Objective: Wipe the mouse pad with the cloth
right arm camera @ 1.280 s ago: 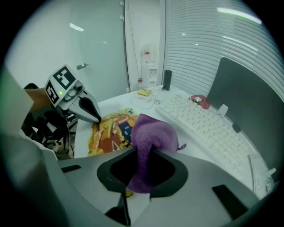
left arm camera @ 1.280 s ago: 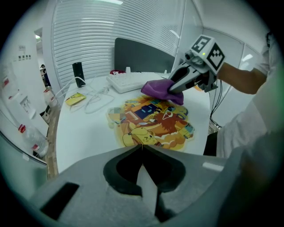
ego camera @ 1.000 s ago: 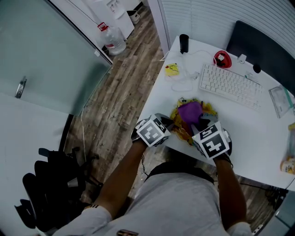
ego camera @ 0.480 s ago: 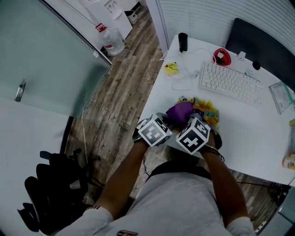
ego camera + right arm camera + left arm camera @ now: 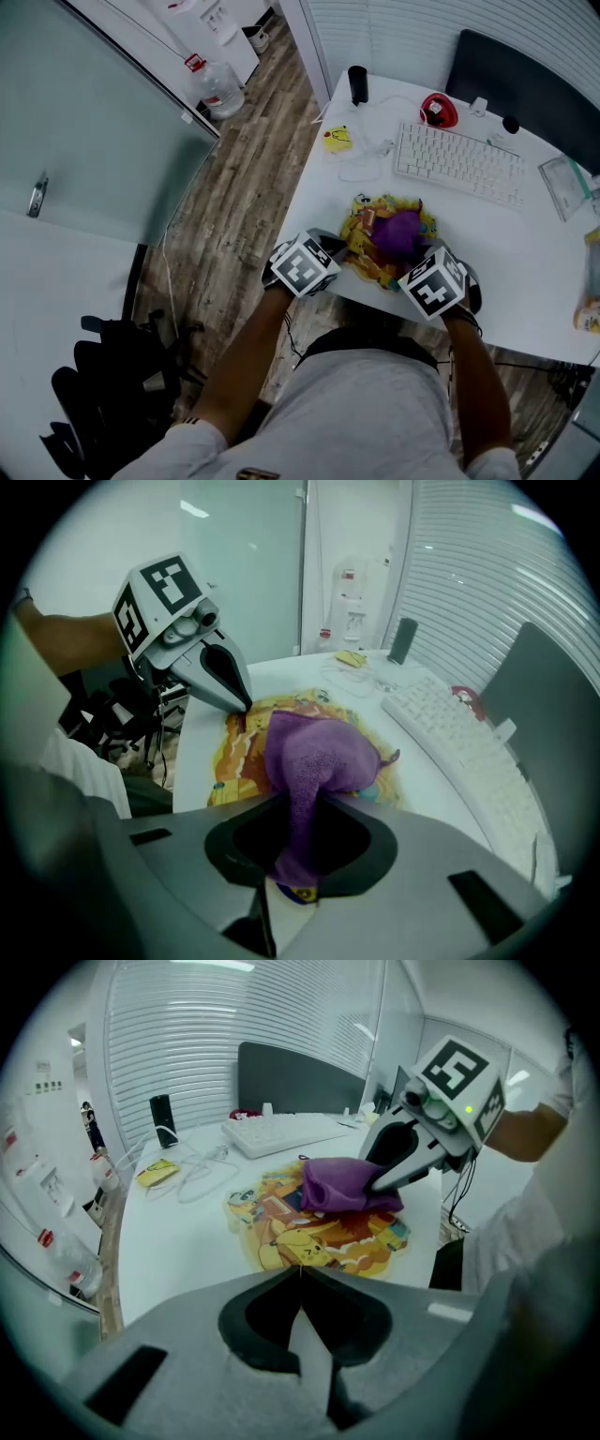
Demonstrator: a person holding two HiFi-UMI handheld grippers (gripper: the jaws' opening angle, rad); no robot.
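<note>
A colourful cartoon mouse pad [image 5: 367, 255] [image 5: 319, 1232] [image 5: 234, 752] lies near the front edge of the white desk [image 5: 525, 272]. A crumpled purple cloth [image 5: 399, 232] [image 5: 342, 1185] [image 5: 314, 752] rests on the pad's middle. My right gripper [image 5: 420, 258] [image 5: 302, 803] [image 5: 372, 1185] is shut on the cloth's near end and holds it down on the pad. My left gripper [image 5: 339, 249] [image 5: 300, 1269] [image 5: 246, 708] is shut, its tips resting on the pad's left edge, a little way from the cloth.
A white keyboard [image 5: 457, 164] lies behind the pad. Further back are a red object [image 5: 436, 111], a black cylinder [image 5: 357, 84], a yellow note [image 5: 336, 140] and a white cable [image 5: 361, 161]. A black office chair [image 5: 103, 394] stands on the wooden floor to the left.
My right gripper dragged the cloth left across the pad, then back to the right. The left gripper stayed at the pad's left edge.
</note>
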